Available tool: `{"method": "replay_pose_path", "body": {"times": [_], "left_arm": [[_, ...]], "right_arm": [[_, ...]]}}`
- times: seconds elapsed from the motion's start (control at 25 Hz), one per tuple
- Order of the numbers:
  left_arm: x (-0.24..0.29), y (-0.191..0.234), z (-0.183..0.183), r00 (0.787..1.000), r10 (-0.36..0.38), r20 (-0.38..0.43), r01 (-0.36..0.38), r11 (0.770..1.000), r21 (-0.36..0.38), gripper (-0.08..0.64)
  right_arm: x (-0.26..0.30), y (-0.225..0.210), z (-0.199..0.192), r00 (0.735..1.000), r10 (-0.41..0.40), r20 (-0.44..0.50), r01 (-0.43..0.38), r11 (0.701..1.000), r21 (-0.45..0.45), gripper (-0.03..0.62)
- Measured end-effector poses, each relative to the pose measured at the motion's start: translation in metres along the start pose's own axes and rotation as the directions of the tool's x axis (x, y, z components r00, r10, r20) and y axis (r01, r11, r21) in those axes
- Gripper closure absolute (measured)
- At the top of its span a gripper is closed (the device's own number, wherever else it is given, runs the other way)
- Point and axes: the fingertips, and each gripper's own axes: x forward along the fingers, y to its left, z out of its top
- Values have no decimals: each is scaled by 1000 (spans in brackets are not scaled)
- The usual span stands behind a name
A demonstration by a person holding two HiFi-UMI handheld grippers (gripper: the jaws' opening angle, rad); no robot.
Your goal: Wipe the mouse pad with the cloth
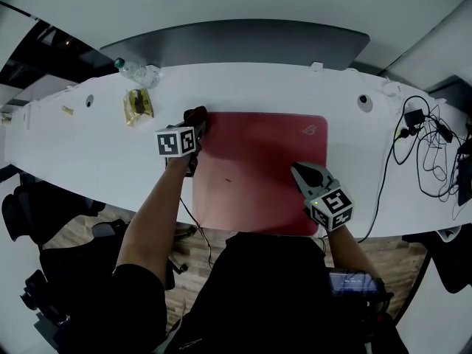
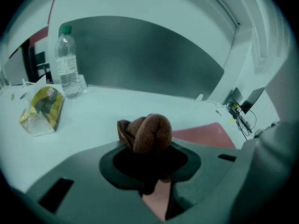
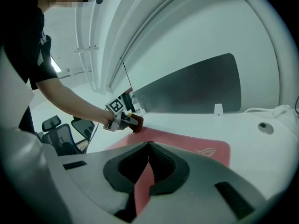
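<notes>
The red mouse pad (image 1: 258,190) lies flat in the middle of the white desk (image 1: 88,153). Its edges run square with the desk's front, and its logo corner points to the upper right of the head view. It looks nearly square there, so no long axis can be made out.

The left tongs (image 1: 193,133) are clamped on a bunched brown cloth (image 1: 197,114). The cloth bulges forward out of the tips and sits at the pad's upper left corner.

The right tongs (image 1: 300,172) are closed with nothing between them. They sit over the pad's lower right part and point up and left toward its middle.

A water bottle (image 2: 67,69) stands upright at the upper left of the left gripper view. A yellow snack packet (image 2: 42,108) lies just beside it.
</notes>
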Motion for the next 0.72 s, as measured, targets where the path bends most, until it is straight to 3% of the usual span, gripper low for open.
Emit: {"method": "replay_pose_path", "body": {"times": [0.2,0.48,0.72], "left_arm": [[17,3,-5,997,20,-73,-20,1000,3,440],[27,-7,-7,997,18,-71,-20,999,-37,445],[35,-36,-7,997,-29,-68,26,999,-34,445]], "right_arm": [[-4,-1,-3,1000,-10,-5,10,1000,11,568],[-12,-6,-8,1000,-26,-4,26,1000,13,568],[-15,-8,-10,1000,-31,1,31,999,16,568]]}}
